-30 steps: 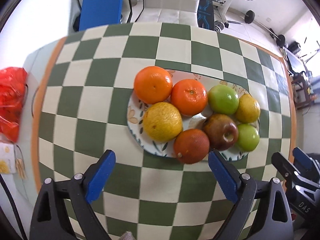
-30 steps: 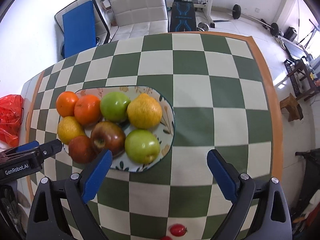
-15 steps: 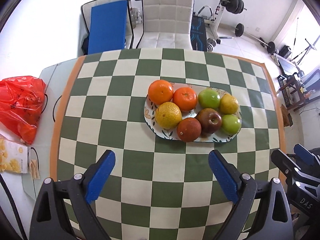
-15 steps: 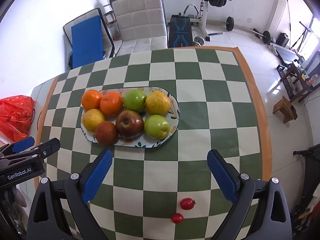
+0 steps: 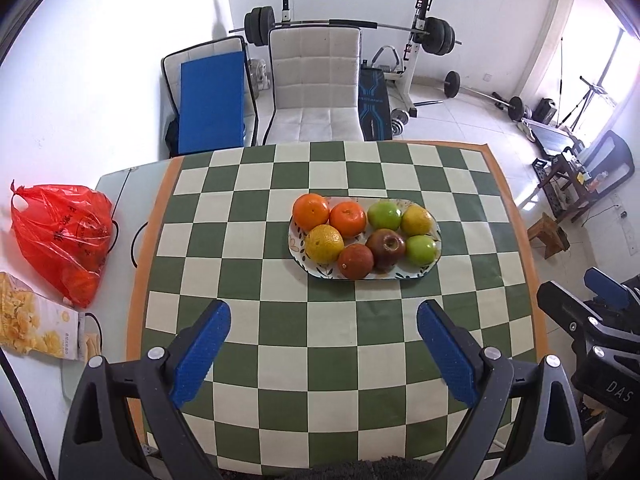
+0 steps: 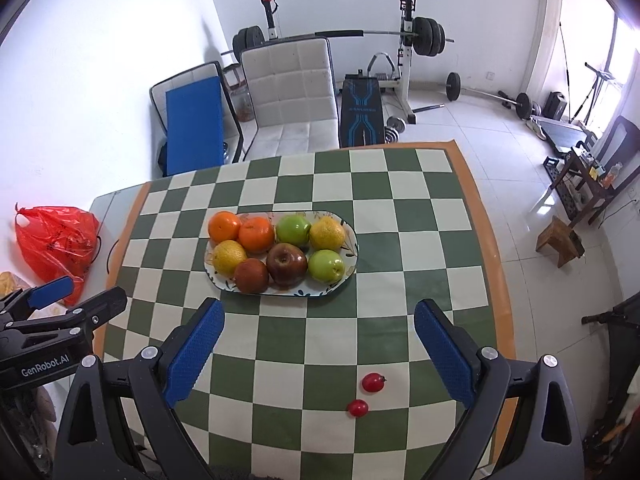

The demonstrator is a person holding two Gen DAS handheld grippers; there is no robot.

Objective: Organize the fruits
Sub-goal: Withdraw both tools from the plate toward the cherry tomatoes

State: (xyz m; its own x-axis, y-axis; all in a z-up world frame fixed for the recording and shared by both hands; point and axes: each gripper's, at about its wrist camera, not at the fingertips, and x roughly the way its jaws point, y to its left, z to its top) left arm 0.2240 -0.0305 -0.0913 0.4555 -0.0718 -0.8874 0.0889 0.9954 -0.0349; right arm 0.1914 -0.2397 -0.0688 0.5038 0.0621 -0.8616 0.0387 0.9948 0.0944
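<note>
Red bag (image 5: 60,236): far left of the left gripper, on the bare table edge off the cloth; contents blurred behind the plastic, something orange showing low down.
Yellow box (image 5: 34,322): just nearer than the bag, cut off by the left frame edge; its print is unreadable.
Left gripper (image 5: 323,352): jaws spread wide, nothing between the blue pads; it hangs over the near part of the cloth.
Plate (image 5: 298,254): ahead of the left gripper and slightly right, oval, flower-patterned, mostly covered by fruit.
Fruit on plate: far row is an orange (image 5: 311,212), a second orange (image 5: 347,219), a green apple (image 5: 384,215) and a yellow citrus (image 5: 417,220); near row is a yellow orange (image 5: 324,243), a dark red-brown fruit (image 5: 355,261) of uncertain kind, a red apple (image 5: 385,244) and another green apple (image 5: 421,249). They touch one another.
Right gripper (image 6: 318,350): also wide open and empty; the plate lies ahead and to its left.
Cherry tomatoes: two, (image 6: 373,382) and (image 6: 357,408), loose on the cloth between the right gripper's fingers, close together, well apart from the plate.
Surface: green-and-cream checked tablecloth (image 5: 248,272) with an orange border.
Room: white padded chair (image 5: 316,84) beyond the table's far edge, blue mat (image 5: 212,104) leaning at its left, barbell rack (image 5: 420,36) behind, white tiled floor (image 6: 504,160), wooden stool (image 6: 560,240) at right.
</note>
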